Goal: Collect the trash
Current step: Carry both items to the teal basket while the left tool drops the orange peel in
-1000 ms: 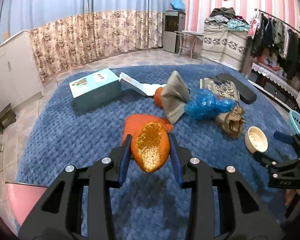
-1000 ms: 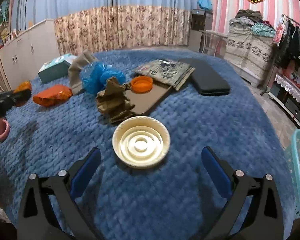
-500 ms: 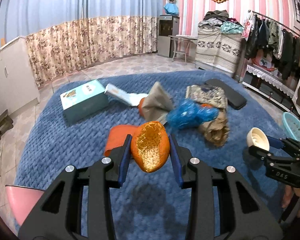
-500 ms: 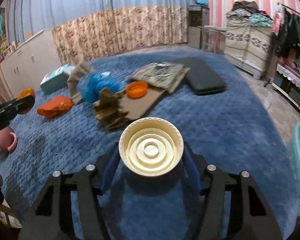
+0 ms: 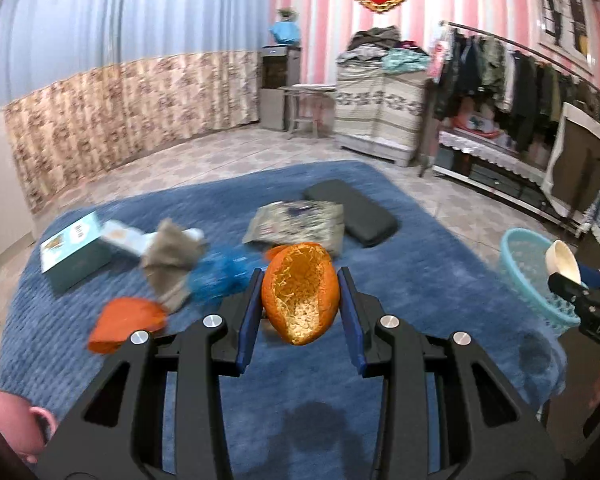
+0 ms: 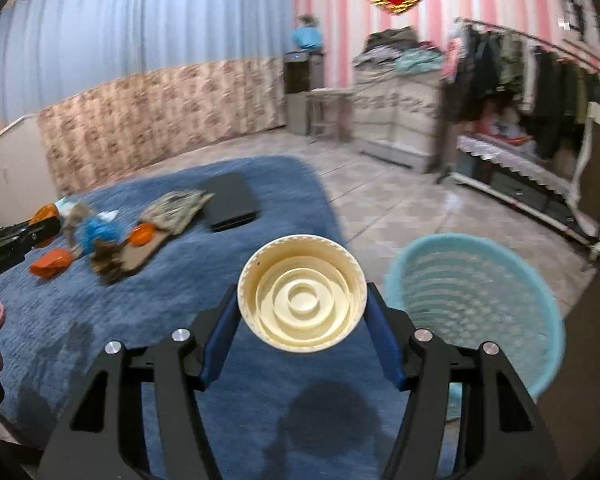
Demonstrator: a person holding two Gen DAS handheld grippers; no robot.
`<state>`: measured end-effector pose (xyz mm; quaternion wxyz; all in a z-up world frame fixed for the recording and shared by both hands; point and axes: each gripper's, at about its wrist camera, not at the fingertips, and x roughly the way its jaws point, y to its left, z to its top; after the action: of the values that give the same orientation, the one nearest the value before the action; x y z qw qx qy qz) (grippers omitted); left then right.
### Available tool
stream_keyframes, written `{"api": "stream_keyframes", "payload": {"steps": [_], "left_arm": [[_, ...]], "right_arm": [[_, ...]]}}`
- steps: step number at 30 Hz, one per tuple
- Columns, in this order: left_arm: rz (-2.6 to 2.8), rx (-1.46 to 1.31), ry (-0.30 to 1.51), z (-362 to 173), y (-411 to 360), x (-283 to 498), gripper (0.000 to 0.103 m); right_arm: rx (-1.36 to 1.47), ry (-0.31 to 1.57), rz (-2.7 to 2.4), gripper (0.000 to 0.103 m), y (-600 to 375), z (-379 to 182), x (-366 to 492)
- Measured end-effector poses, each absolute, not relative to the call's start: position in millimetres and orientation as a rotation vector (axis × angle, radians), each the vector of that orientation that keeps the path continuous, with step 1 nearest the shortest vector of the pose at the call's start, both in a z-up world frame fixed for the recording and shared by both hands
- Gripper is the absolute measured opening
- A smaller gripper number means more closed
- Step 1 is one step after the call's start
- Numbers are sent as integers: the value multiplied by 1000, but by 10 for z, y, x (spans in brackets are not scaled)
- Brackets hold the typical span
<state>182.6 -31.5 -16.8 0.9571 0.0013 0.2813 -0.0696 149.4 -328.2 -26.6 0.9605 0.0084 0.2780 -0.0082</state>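
The left hand-held gripper (image 5: 300,300) is clamped on an orange peel (image 5: 299,292), held above the blue rug (image 5: 400,264). The right hand-held gripper (image 6: 302,312) grips a cream round lid (image 6: 302,304) by its rim, just beside the light-blue basket (image 6: 476,300). More scraps lie on the rug.

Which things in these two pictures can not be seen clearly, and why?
- Left wrist view: pink cup cut by the edge; blue bag blurred.
- Right wrist view: basket bottom hidden behind the right gripper and lid; far trash pile blurred.
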Motion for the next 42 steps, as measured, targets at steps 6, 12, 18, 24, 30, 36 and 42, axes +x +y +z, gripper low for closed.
{"api": "stream_keyframes", "payload": {"steps": [6, 12, 18, 24, 30, 36, 42], "left_arm": [[-239, 28, 537, -40, -872, 1865, 36], [-334, 56, 519, 32, -1384, 1888, 36], [-407, 81, 511, 5, -1879, 1929, 36], [-470, 98, 508, -59, -2308, 1993, 36], [-557, 116, 517, -176, -2760, 2068, 37], [-613, 164, 533, -363, -3188, 2171, 37], [-676, 212, 571, -614, -3514, 2249, 37]], "right_arm": [[40, 511, -138, 61, -3835, -92, 1272], [63, 484, -226, 61, -4242, -30, 1124], [104, 485, -293, 61, -4597, -107, 1036], [118, 490, -349, 61, -4838, -189, 1021], [138, 507, -384, 61, -5037, -300, 1009], [155, 526, -411, 61, -5179, -416, 1026], [164, 551, -424, 61, -5254, -524, 1082]]}}
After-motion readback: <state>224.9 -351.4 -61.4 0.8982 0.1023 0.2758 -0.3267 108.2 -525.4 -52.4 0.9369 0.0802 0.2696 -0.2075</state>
